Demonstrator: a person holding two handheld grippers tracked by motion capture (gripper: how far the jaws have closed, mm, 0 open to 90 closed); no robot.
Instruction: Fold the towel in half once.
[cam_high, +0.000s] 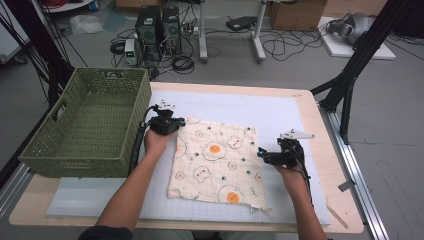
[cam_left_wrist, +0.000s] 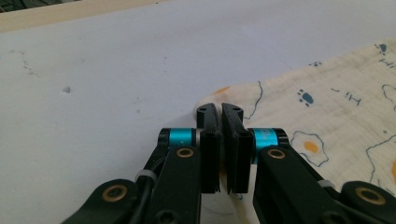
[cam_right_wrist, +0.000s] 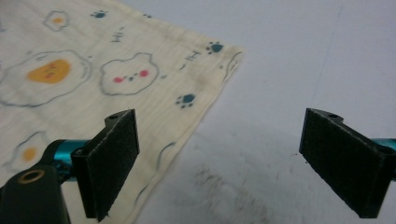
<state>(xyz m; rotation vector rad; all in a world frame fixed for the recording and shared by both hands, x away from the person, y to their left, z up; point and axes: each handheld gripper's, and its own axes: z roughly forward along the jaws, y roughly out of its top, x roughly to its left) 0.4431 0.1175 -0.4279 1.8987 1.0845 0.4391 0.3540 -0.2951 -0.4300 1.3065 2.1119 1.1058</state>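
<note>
My left gripper (cam_left_wrist: 220, 112) has its fingers clamped on the cloth (cam_high: 215, 162) corner. My right gripper (cam_right_wrist: 224, 163) hovers at the cloth's edge, fingers apart.

Lab workspace: computer towers (cam_high: 159, 27) and tangled cables (cam_high: 280, 45) on grey floor beyond the tabletop (cam_high: 320, 130); black rig struts (cam_high: 357, 60) beside it.

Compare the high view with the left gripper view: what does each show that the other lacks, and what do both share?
High view alone: the green woven basket, both hands, the right gripper with its jaws wide open at the cloth's right edge, floor clutter behind. Left gripper view alone: the left gripper jaws shut on the cloth's corner, seen close. Shared: the cream egg-and-bear printed cloth on the white mat.
</note>
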